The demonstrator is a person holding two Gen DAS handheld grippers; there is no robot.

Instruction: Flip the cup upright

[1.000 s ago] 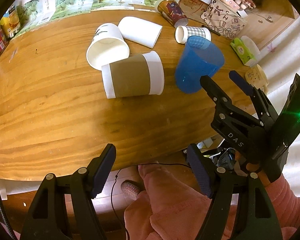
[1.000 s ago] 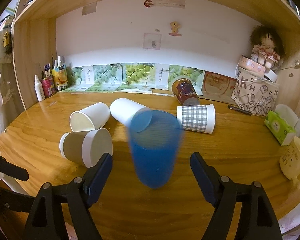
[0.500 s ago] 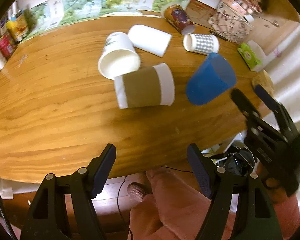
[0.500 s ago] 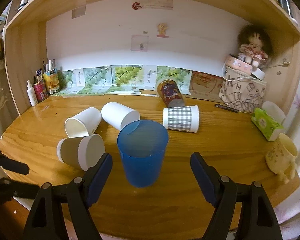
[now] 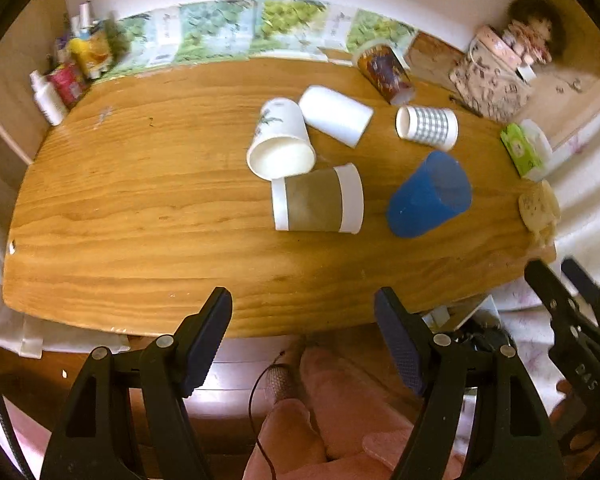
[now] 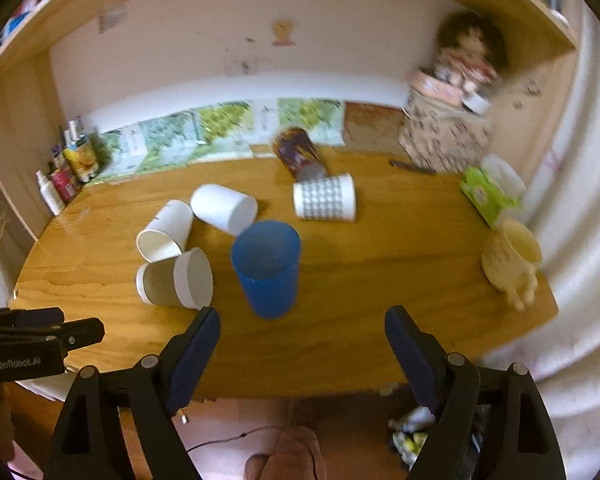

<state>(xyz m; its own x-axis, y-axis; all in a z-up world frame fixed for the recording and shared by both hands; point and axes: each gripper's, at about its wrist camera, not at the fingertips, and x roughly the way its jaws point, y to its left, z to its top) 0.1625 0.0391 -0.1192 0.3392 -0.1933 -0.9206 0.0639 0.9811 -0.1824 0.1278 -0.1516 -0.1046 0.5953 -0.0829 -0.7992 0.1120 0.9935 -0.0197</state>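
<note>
A blue plastic cup (image 6: 266,268) stands upright, mouth up, on the wooden table (image 6: 360,280); it also shows in the left wrist view (image 5: 430,196). My right gripper (image 6: 302,344) is open and empty, back over the table's front edge, apart from the cup. My left gripper (image 5: 303,328) is open and empty, back off the front edge. The right gripper also shows at the lower right of the left wrist view (image 5: 568,280).
Several cups lie on their sides: a brown-sleeved one (image 6: 176,278), two white ones (image 6: 165,231) (image 6: 224,208), a checked one (image 6: 325,202) and a dark printed one (image 6: 300,154). A cream mug (image 6: 512,256), tissue pack (image 6: 490,196) and patterned box (image 6: 444,140) stand at the right. Bottles (image 6: 62,184) stand at the left.
The blue cup was tilted and blurred between my right fingers; it now stands upright and free. Both grippers have drawn back from the table.
</note>
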